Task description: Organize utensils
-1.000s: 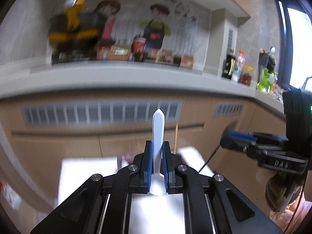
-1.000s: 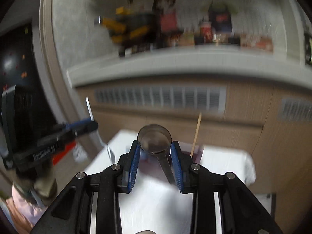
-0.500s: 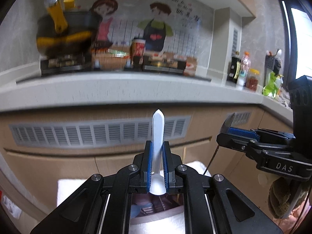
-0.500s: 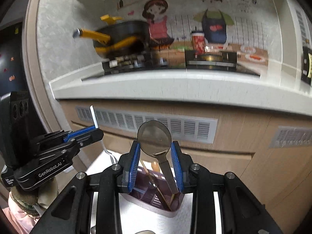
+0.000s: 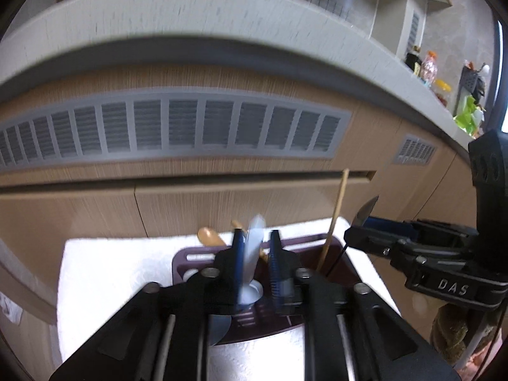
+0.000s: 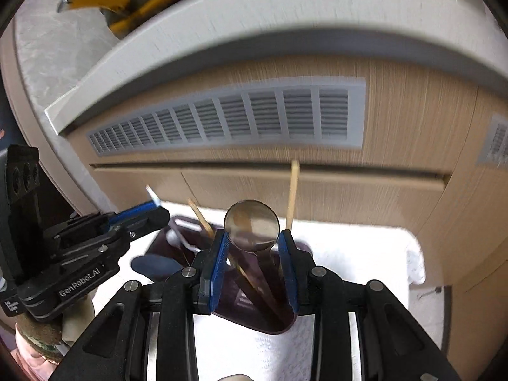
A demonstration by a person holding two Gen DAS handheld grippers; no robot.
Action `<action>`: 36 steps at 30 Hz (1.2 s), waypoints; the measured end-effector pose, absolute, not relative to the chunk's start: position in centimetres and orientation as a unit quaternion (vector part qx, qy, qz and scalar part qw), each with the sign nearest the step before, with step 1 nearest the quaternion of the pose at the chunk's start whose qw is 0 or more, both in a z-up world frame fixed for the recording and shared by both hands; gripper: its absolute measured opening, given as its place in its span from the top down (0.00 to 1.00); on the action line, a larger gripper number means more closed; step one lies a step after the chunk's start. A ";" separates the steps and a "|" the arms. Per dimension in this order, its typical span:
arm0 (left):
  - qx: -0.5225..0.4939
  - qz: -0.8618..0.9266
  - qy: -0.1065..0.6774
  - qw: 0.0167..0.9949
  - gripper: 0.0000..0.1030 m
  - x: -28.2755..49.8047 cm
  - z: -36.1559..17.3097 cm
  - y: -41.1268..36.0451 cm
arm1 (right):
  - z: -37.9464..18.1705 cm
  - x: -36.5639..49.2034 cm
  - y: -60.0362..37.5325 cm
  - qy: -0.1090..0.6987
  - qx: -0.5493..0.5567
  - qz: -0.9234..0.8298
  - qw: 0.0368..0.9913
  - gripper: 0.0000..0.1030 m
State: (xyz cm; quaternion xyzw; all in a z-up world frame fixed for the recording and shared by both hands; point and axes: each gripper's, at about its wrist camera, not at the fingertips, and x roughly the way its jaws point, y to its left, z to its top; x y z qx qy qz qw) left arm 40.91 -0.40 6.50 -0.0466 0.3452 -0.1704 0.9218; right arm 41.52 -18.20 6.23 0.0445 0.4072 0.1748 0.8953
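Where white towel (image 5: 104,273) lies, maroon plastic caddy (image 5: 317,244), round steel spoon (image 6: 251,229).

Light: you work in even, fairly bright indoor light; daylight flares white at a window (image 5: 504,73) on the far right.
Blur: the countertop (image 5: 190,16) and vent grille (image 6: 241,117) smear with motion.
Distortion: fisheye bends straight edges; corners go black.
Glare: the white towel (image 6: 355,247) washes out.

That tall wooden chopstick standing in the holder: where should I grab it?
Grip the wooden chopstick on its bare upper shaft, coming from above, pads on either side. It stands nearly upright, well clear of the holder rim; its lower end is buried among other utensils.
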 end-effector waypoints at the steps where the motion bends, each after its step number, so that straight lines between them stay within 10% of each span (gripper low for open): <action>1: -0.048 -0.169 0.350 0.920 0.63 41.0 6.1 -0.4 | 5.7 41.7 -18.3 0.414 0.047 0.174 0.892 0.68; 10: -0.054 -0.161 0.364 0.916 0.54 41.0 5.0 -0.2 | 3.1 41.6 -19.7 0.431 0.057 0.146 0.889 0.42; 18: -0.054 -0.145 0.344 0.926 0.43 36.7 6.0 1.1 | 3.3 37.1 -21.0 0.415 0.063 0.095 0.902 0.40; 25: -0.027 -0.085 0.275 0.957 0.18 27.4 6.6 2.8 | 5.2 27.7 -21.2 0.335 0.036 0.025 0.941 0.11; 36: 0.009 0.002 0.247 0.969 0.00 12.3 3.0 1.7 | 4.0 15.0 -19.4 0.283 -0.008 -0.020 0.959 0.00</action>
